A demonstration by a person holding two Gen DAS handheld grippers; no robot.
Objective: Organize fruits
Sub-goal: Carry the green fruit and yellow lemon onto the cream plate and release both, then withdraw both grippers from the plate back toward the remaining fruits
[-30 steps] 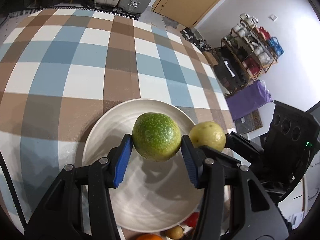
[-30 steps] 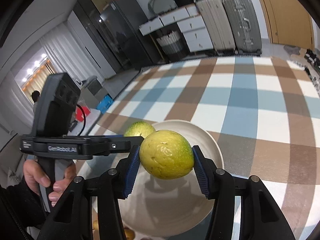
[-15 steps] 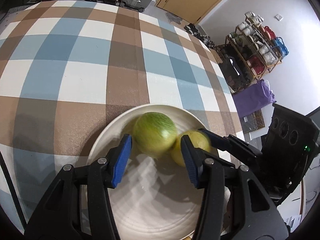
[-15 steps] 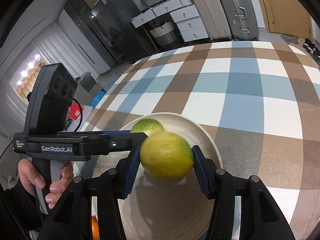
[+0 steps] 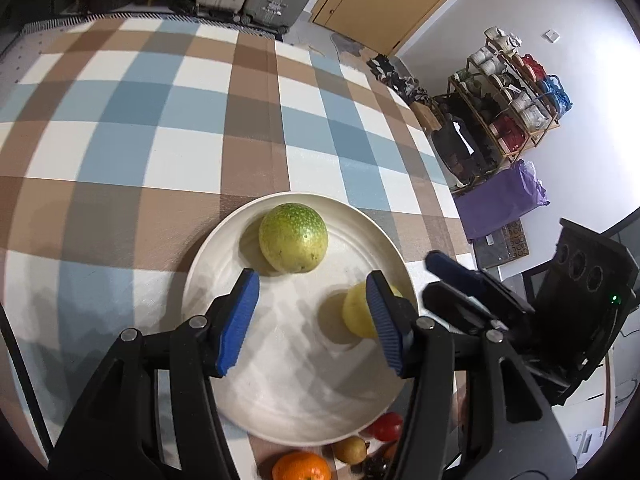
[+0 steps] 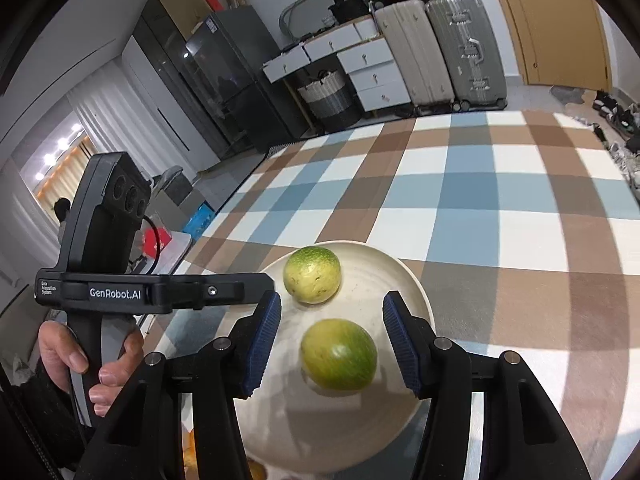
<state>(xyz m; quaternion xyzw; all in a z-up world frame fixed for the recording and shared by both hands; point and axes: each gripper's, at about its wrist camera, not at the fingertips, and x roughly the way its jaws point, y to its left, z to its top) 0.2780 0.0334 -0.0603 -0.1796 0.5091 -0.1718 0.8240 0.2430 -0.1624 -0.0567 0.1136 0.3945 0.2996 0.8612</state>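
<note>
A white plate [image 5: 288, 412] [image 6: 412, 280] sits on the checked tablecloth. A green speckled fruit [image 5: 293, 237] [image 6: 312, 274] lies on its far side. A yellow-green fruit [image 5: 356, 314] [image 6: 338, 355] lies nearer, partly hidden behind my left gripper's right finger in the left wrist view. My left gripper [image 5: 312, 322] is open and empty above the plate, just short of the green fruit. My right gripper [image 6: 331, 346] is open with its fingers on either side of the yellow-green fruit, apart from it. The right gripper also shows in the left wrist view [image 5: 448, 276].
By the plate's near edge lie an orange [image 5: 301, 466], a small brownish fruit [image 5: 350, 449] and a red fruit [image 5: 386, 426]. The checked tablecloth [image 5: 160, 128] stretches beyond the plate. Suitcases [image 6: 440, 48], drawers and a shelf rack [image 5: 508, 96] stand off the table.
Both grippers have opened and let their fruits go onto the plate. Both have drawn back a little from the fruits.
</note>
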